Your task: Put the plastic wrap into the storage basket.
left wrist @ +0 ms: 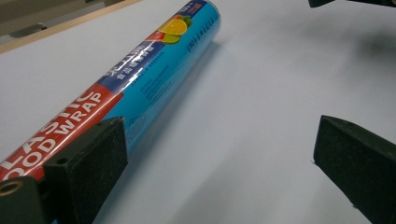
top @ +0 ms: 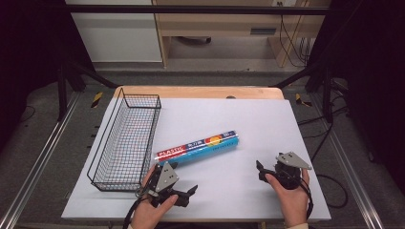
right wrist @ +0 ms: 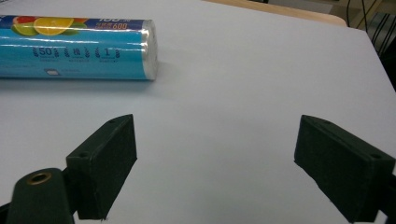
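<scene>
- High view: one roll of plastic wrap (top: 198,148) lies flat on the white worktop (top: 258,119), just beside the right wall of one empty wire basket (top: 125,138). The left tongs (top: 179,183) sit near the roll's red end and the right tongs (top: 260,171) rest well apart from its other end. Both are spread and hold nothing. Judging by this, the work has barely begun: the roll is not yet gripped or lifted, and the likely move into the basket is all still to do.
- Left gripper view: the left tongs (left wrist: 219,154) stand wide open, with the roll (left wrist: 140,79) by one jaw and not between the two.
- Right gripper view: the right tongs (right wrist: 215,163) gape over bare worktop; the roll's end (right wrist: 79,49) lies ahead, apart.
</scene>
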A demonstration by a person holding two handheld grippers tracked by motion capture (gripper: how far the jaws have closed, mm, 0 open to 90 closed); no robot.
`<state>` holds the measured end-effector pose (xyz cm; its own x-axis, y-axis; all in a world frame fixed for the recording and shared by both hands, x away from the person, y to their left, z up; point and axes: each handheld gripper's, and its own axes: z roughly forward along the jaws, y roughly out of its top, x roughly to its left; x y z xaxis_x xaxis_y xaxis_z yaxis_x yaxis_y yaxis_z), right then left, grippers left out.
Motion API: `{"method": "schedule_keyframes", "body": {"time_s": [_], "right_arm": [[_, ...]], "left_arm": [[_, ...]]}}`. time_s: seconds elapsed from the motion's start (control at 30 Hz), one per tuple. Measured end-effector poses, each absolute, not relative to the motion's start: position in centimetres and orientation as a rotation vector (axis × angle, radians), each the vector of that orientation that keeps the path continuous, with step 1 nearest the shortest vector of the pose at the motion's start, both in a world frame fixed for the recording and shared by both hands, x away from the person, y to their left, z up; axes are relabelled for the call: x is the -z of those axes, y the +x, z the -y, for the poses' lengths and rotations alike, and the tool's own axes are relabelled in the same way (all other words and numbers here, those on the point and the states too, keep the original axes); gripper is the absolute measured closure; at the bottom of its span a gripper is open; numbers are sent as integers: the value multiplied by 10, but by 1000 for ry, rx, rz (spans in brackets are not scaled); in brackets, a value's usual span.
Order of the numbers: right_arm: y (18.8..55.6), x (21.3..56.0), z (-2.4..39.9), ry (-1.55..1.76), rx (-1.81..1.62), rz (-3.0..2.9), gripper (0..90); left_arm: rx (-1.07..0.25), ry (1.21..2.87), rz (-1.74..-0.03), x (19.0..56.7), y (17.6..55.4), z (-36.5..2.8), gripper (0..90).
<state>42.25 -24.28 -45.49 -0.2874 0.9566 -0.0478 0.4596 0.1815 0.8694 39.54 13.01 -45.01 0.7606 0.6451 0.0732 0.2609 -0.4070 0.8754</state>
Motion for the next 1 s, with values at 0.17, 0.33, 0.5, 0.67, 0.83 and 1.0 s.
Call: {"method": "schedule_keyframes", "body": {"time_s": [0.17, 0.33, 0.5, 0.67, 0.83, 1.0], "right_arm": [[421, 453, 242, 1323, -1032, -1830, 91], [417, 450, 239, 1296, -1015, -1812, 76], [416, 448, 240, 1271, -1049, -1825, 71], [414, 448, 239, 1249, -1063, -1859, 74], [414, 448, 241, 1244, -1083, -1863, 84], [413, 446, 242, 1243, -1098, -1854, 95]], "left_arm": [[-446, 2036, -634, 451, 395, -131, 28], [-482, 2112, -605, 436, 388, -133, 49], [-469, 2129, -647, 411, 392, -132, 54], [-490, 2271, -622, 381, 413, -119, 69], [-480, 2443, -551, 361, 442, -104, 79], [-415, 2536, -557, 366, 476, -94, 78]]}}
